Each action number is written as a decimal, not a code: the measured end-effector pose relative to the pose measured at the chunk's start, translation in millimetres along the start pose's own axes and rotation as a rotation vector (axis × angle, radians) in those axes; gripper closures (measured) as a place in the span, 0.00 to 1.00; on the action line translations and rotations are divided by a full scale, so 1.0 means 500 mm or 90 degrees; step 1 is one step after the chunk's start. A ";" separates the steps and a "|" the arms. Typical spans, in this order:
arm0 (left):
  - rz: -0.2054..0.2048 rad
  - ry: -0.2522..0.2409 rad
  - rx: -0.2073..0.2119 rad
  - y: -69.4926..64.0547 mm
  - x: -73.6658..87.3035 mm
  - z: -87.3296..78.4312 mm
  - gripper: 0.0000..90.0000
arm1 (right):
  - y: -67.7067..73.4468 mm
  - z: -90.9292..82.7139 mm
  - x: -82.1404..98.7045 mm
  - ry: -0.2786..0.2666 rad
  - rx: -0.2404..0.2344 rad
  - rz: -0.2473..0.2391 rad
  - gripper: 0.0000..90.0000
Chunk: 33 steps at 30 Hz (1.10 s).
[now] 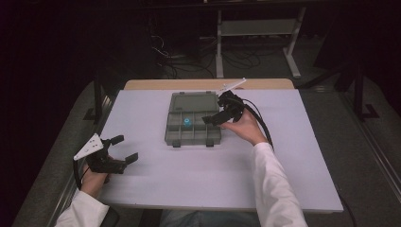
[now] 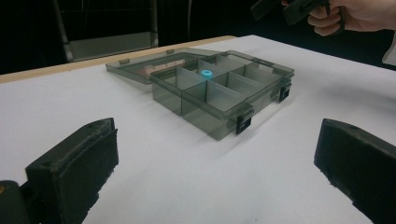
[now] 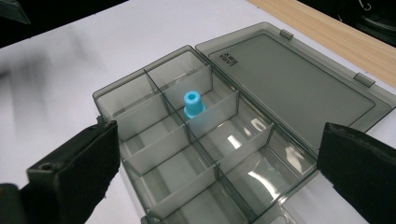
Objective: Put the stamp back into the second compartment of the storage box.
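A smoky grey compartment box [image 1: 176,135] [image 2: 212,120] [image 3: 108,95] lies on the white table sheet, its lid [image 1: 194,101] [image 3: 299,88] folded flat behind it. One small blue tubular piece [image 1: 187,122] [image 2: 205,73] [image 3: 193,103] stands in a middle compartment. My right gripper [image 1: 218,111] [image 3: 215,172] hovers open over the box's right side, jaws wide apart with nothing between them; it also appears at the top right of the left gripper view [image 2: 289,9]. My left gripper [image 1: 125,149] [image 2: 217,172] is open near the table's left front, well short of the box and pointing toward it.
The white sheet [image 1: 283,156] covers the table, with a wooden strip [image 1: 156,84] showing at the far edge. A metal shelf frame [image 1: 257,28] and cables stand on the dark floor beyond. The other compartments look bare.
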<state>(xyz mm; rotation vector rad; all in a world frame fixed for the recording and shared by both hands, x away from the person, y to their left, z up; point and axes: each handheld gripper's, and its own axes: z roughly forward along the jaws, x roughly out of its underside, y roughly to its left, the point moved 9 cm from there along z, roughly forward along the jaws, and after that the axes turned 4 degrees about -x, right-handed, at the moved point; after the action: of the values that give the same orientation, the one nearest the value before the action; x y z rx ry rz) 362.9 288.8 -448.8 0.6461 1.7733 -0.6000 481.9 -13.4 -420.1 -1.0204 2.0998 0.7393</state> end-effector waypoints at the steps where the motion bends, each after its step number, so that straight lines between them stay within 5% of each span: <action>1: -0.001 -0.001 0.001 0.000 0.000 0.000 0.00 | 0.001 -0.002 0.002 -0.002 0.002 0.002 0.00; 18: 0.006 0.006 -0.002 0.001 0.003 0.000 0.00 | -0.011 -0.055 0.043 -0.041 0.010 0.018 0.00; 32: -0.008 -0.005 0.000 -0.003 -0.001 0.001 0.00 | 0.006 -0.094 0.074 -0.068 0.011 0.019 0.00; 33: 0.005 0.005 -0.001 0.000 0.002 -0.001 0.00 | 0.007 -0.097 0.076 -0.070 0.012 0.016 0.00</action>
<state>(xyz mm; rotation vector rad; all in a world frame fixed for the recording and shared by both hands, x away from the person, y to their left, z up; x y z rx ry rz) 362.4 289.4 -449.5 0.6546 1.7778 -0.5915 445.7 -63.5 -419.4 -0.9235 2.0244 0.7683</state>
